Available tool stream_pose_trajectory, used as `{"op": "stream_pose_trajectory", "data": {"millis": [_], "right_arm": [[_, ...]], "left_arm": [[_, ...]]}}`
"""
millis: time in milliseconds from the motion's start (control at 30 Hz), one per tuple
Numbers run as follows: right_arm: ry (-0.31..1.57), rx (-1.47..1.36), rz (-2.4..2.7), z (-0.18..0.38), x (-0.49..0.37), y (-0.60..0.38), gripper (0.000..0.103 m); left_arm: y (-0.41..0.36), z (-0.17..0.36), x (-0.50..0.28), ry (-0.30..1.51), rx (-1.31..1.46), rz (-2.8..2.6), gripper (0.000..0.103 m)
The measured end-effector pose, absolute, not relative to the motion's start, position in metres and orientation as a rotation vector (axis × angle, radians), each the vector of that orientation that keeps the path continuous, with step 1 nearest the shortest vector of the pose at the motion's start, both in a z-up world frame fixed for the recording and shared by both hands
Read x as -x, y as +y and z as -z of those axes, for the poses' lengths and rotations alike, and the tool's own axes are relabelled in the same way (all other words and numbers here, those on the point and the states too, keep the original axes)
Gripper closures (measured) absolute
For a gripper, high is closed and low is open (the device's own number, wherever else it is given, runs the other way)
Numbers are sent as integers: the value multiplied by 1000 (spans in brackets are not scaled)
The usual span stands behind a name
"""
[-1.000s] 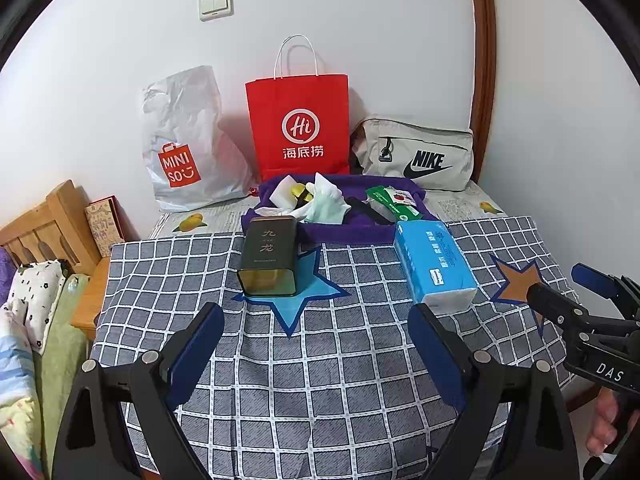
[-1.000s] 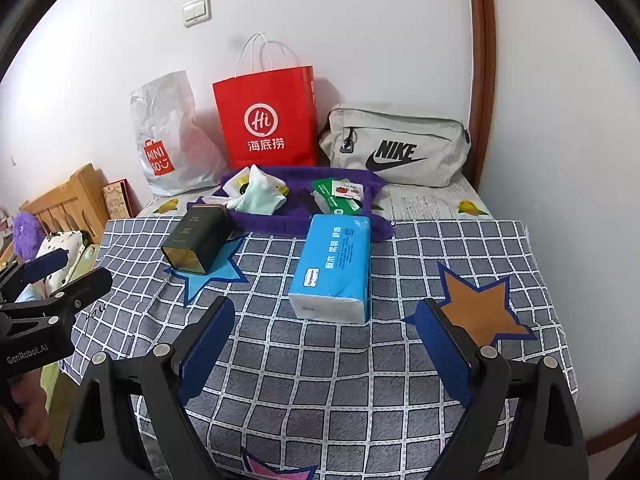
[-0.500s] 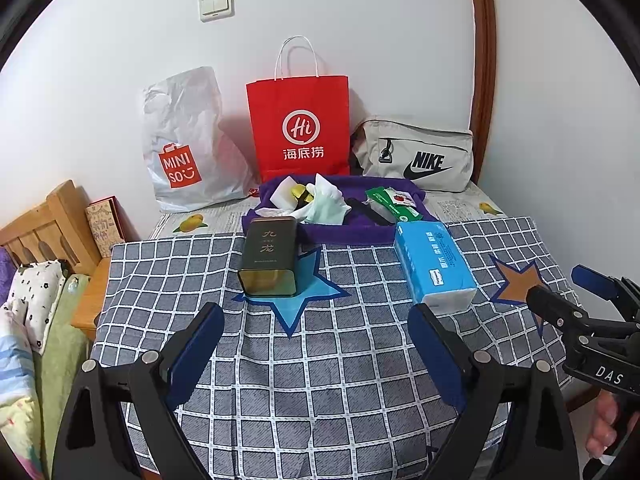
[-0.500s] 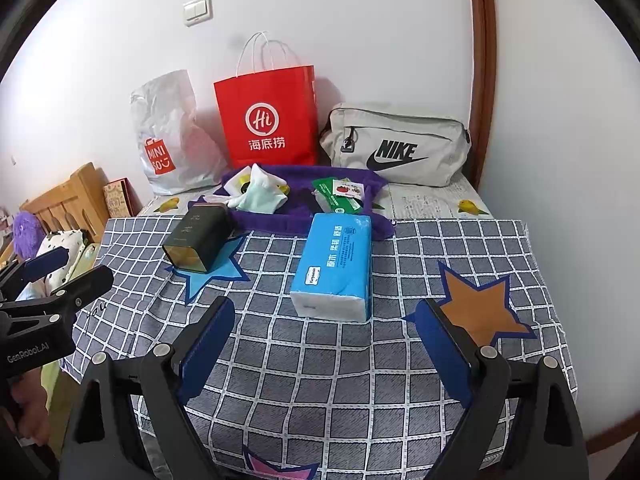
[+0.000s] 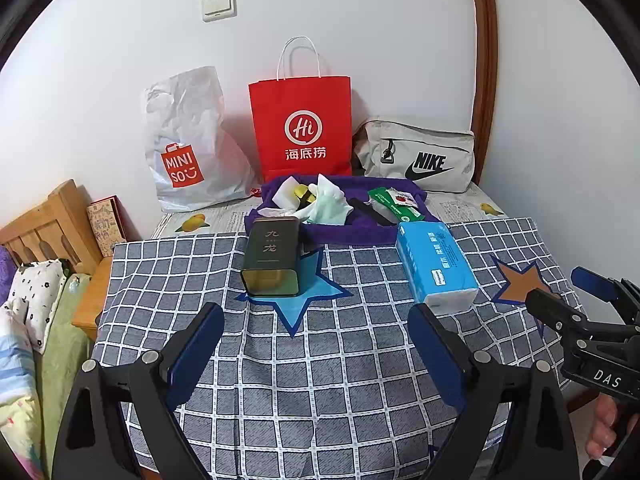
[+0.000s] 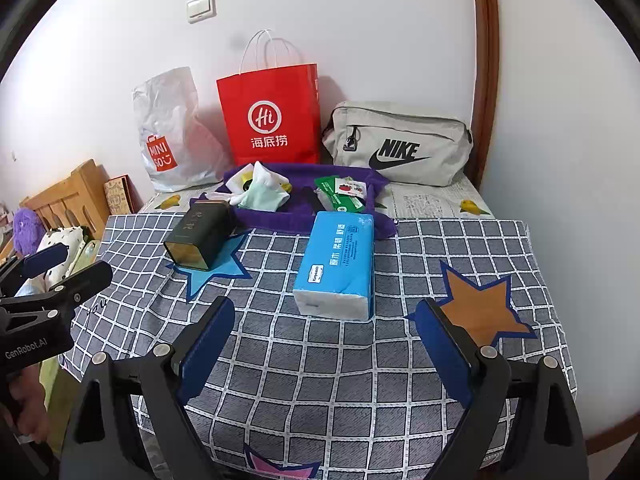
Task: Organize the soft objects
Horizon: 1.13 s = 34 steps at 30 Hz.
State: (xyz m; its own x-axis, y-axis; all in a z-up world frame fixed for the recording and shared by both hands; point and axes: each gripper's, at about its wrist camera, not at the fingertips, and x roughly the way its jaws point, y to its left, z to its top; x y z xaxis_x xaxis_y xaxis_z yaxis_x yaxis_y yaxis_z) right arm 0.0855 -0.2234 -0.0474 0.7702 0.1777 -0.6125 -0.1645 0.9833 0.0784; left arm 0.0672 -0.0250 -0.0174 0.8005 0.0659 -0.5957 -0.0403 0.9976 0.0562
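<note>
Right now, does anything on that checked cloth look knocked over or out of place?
The dark tin lies on its side on the blue star patch, end facing us. The blue tissue pack lies flat at a slight angle. The socks sit jumbled in the purple tray. Nothing looks spilled or damaged.

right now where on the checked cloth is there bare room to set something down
Bare: the near strip of the checked grey cloth, and the patch between the dark green tin and blue tissue pack. Crowded: the purple fabric tray behind them.
</note>
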Motion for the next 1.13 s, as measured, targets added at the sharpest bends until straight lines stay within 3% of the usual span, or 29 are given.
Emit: {"op": "stream_pose_trajectory", "data": {"millis": [1133], "right_arm": [[670,-13,-188,47,-86,-221,12]], "left_arm": [[-22,16,-66,633,-44,-60,10]]}}
